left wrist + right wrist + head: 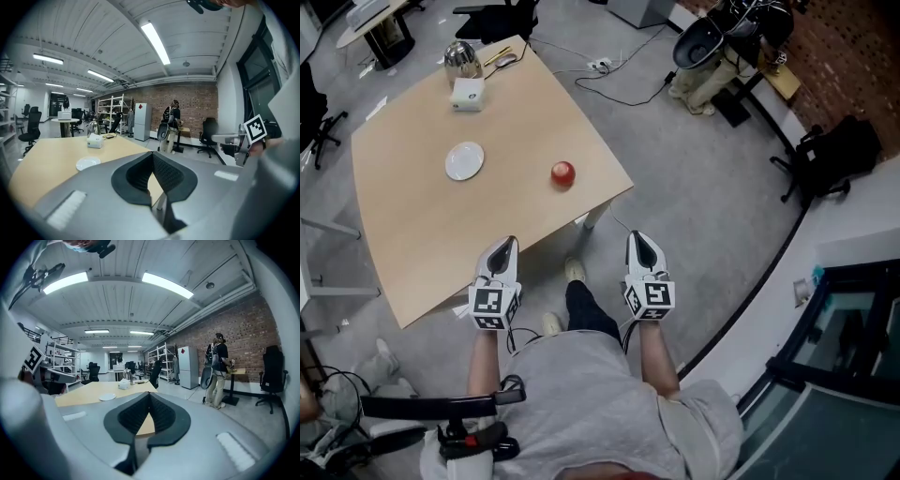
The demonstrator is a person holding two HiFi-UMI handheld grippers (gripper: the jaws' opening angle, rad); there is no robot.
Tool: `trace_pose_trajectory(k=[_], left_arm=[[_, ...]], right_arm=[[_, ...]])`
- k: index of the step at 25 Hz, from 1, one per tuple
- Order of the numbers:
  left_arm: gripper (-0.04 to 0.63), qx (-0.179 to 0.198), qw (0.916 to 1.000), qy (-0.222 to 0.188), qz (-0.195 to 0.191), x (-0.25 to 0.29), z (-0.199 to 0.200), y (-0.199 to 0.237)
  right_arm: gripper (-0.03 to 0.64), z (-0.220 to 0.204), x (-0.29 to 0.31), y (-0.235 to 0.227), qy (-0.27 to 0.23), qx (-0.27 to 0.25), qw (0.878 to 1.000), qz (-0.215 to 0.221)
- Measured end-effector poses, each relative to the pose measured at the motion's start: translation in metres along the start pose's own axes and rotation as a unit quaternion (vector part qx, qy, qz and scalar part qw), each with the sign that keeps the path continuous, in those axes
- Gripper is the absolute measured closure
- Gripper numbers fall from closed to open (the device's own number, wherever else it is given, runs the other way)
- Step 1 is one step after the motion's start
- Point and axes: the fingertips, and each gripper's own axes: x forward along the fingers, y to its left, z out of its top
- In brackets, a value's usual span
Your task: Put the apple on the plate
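The pale wooden worktop (441,216) fills the upper left of the head view, with grey floor around it. A person in a grey top stands at its near edge, holding a gripper in each hand.

The left gripper (502,246) points forward with its tip just over the near edge of the worktop. Its jaws are pressed together at the tips, with nothing between them. The right gripper (641,239) points the same way, level with the left one, but it hangs over the floor off the worktop's near right corner. Its jaws also meet at the tips and hold nothing. Neither gripper touches anything on the worktop.

At the far end stand a shiny metal kettle (461,59) and, just in front of it, a small white box (468,94). The white plate (464,160) lies flat near the middle of the worktop, bare.

The apple (562,173) is red and sits on the worktop to the right of the plate, apart from it and nearer the right edge. It is ahead of both grippers, between their two lines of aim. It looks round from above, so no long axis shows, and I cannot tell which way its stem points.
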Motion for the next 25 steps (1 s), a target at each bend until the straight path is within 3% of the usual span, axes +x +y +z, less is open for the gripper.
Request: trace_pose_trajectory(k=[10,24,25], left_arm=[[0.575,-0.005,0.9986,0.053,-0.006,0.095,-0.014,0.019],[0.574,-0.058,0.9891,0.130,-0.039,0.193,-0.078,0.026],[0.550,-0.059,0.9883,0.135,-0.041,0.199,-0.081,0.025]], right_arm=[[0.609,-0.021,0.088,-0.036,0.034,0.013,0.999,0.009],[0.609,-0.055,0.127,-0.065,0.071,0.045,0.997,0.003],[0.610,-0.057,0.129,-0.067,0.072,0.047,0.996,0.003]])
